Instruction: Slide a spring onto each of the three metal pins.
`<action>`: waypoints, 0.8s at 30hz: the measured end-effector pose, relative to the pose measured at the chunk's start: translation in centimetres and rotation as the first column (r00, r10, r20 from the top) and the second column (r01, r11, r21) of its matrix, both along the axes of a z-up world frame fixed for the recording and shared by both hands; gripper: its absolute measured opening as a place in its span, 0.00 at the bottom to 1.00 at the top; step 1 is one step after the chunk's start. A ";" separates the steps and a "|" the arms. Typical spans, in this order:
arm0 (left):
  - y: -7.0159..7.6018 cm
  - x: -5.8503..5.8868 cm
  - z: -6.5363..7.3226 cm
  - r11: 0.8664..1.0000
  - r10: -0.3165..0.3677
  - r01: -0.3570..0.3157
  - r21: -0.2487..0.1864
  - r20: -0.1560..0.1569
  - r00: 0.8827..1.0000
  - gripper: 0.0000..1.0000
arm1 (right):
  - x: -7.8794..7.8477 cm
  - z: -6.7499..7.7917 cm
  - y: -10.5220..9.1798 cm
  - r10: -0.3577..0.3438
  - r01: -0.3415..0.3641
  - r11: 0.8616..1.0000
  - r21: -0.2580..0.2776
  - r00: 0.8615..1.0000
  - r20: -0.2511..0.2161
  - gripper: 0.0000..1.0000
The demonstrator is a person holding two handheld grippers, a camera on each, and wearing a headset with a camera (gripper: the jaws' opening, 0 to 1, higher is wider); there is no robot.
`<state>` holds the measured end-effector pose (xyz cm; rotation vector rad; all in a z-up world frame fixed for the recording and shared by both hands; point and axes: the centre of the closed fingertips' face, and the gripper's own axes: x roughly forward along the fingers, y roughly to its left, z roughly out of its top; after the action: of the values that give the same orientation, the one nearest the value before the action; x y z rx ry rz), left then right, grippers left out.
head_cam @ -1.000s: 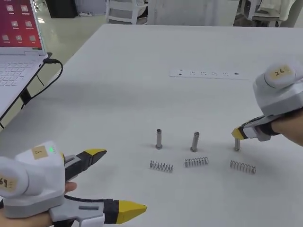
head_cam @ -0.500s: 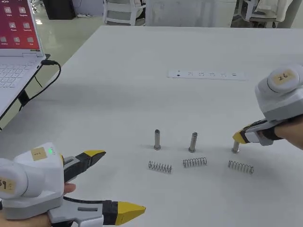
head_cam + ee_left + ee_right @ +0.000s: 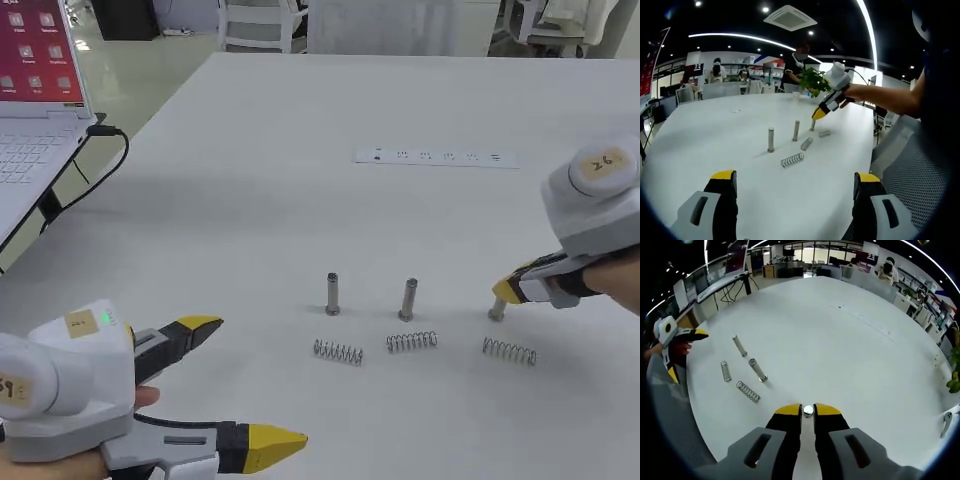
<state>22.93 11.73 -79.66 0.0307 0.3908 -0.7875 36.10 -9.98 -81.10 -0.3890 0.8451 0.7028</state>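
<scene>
Bright even overhead light washing the white table (image 3: pixel 300 180), each pin (image 3: pixel 332 294) casting a faint soft shadow, ceiling strips (image 3: pixel 867 25) glaring in the left gripper view, fisheye bending edges in both gripper views, far room softening.

Left tool (image 3: pixel 257 380) agape, right tool (image 3: pixel 503 291) closed

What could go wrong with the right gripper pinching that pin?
1. The right gripper pinches the right pin by its top. If the pin merely stands on the table, a sideways tug could topple it.
2. The right spring lies loose just in front of that pin, so a nudge might roll it away.
3. The middle pin stands close by and could be knocked over while the spring is threaded on.
</scene>
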 end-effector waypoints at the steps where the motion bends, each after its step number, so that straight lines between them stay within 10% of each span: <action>1: 0.0 0.0 0.0 1.000 0.000 0.000 0.000 0.000 1.000 0.94 | 0.0 0.0 0.0 0.001 -0.001 1.000 0.000 1.000 0.000 0.07; 24: 0.1 0.0 -0.1 1.000 0.001 -0.001 0.003 -0.003 1.000 0.94 | -0.1 0.3 0.2 0.016 -0.016 1.000 0.004 1.000 0.009 0.09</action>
<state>22.92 11.78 -79.72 0.0321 0.3952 -0.7857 35.97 -9.79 -80.75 -0.3953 0.8331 0.7166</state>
